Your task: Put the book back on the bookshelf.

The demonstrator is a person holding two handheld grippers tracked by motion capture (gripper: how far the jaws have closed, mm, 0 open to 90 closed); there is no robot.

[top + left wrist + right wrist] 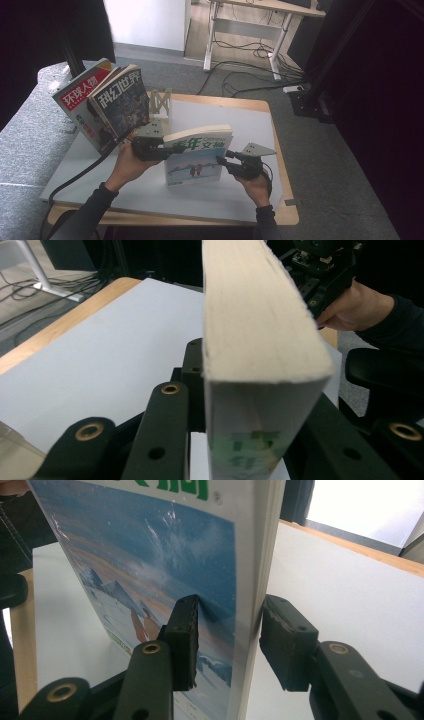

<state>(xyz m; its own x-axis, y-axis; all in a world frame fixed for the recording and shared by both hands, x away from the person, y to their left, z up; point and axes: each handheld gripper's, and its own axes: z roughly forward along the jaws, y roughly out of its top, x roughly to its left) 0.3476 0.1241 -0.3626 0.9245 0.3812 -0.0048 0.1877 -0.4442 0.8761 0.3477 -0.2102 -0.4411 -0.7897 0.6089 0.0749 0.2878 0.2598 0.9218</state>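
Claws grip book, white tabletop, grey carpet

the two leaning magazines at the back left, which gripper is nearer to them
Left. The left gripper clamps the standing book just below the leaning magazines; the right gripper grips the book's far edge.

High view above the table; gripper views close, sharing the book.

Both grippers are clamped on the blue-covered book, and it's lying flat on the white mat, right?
Not flat. In the high view the blue-covered book stands upright on its bottom edge on the white mat. The rest holds: the left gripper and the right gripper each grip one side of it.
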